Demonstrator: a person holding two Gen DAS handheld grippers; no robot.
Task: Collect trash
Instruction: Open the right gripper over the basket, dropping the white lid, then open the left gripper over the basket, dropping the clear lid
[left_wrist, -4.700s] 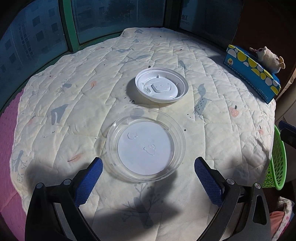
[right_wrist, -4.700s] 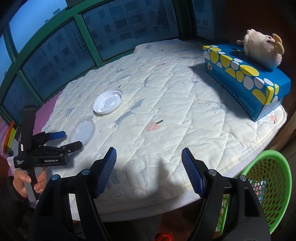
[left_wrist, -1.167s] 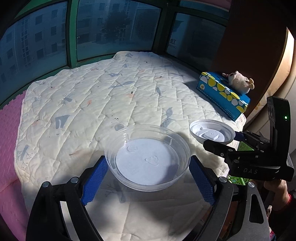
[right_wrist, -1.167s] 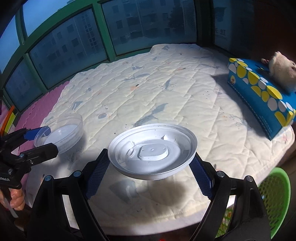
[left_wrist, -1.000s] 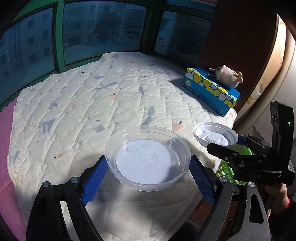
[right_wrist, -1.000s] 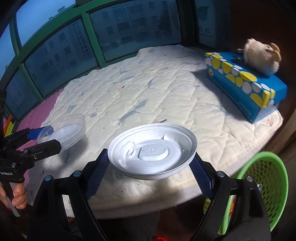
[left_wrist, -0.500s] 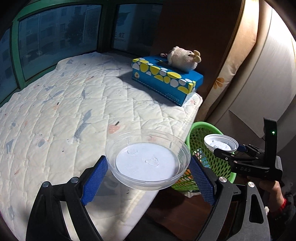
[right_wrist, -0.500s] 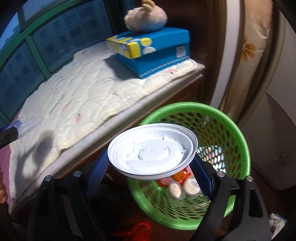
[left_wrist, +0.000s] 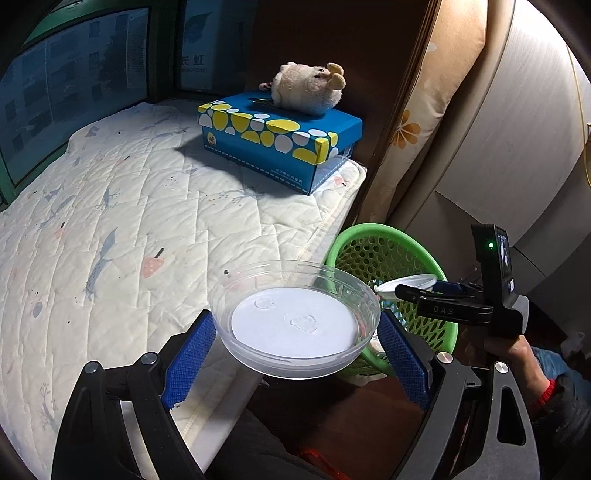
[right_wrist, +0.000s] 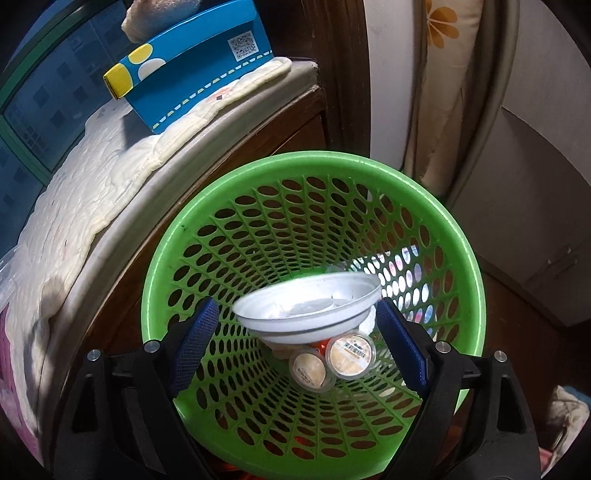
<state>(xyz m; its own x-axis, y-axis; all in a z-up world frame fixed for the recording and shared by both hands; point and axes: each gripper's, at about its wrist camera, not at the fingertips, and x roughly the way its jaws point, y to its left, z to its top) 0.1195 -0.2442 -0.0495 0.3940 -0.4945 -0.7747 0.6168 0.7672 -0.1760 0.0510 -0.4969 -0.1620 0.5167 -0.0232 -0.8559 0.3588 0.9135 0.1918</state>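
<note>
A: While the right hand-held gripper (right_wrist: 295, 325) hangs over the green basket (right_wrist: 469, 258), note its state: pads spread. The white lid (right_wrist: 306, 306) sits tilted between them. The left pad is clearly clear of the rim; at the right pad I cannot tell touching from just beside.

B: Reading?

A: Judged a release. Lid is directly above the basket mouth, so opening there lets it fall in with nothing to aim. Blur on the lid suggests it is loose.

B: Left side?

A: Left hand-held gripper (left_wrist: 295, 332) is pinching the clear plastic dish (left_wrist: 295, 317) across its rim, one blue pad on each side, dish level and mouth up. It is carried near the bed edge, short of the basket (left_wrist: 373, 236), probably waiting its turn since the other tool occupies the opening.

B: Counts.

A: Hand-held grippers: two. Trash in hand: two pieces, one lid, one dish. In the basket: two small round sealed cups (right_wrist: 349, 354), side by side at the bottom, plus something orange beneath the lid, not identifiable. Baskets: one.

B: Further out?

A: One quilted bed cover (left_wrist: 129, 221), no loose trash visible on it. One blue spotted tissue box (left_wrist: 280, 136) at its far corner, one plush toy (left_wrist: 306, 88) lying on top of the box.
</note>
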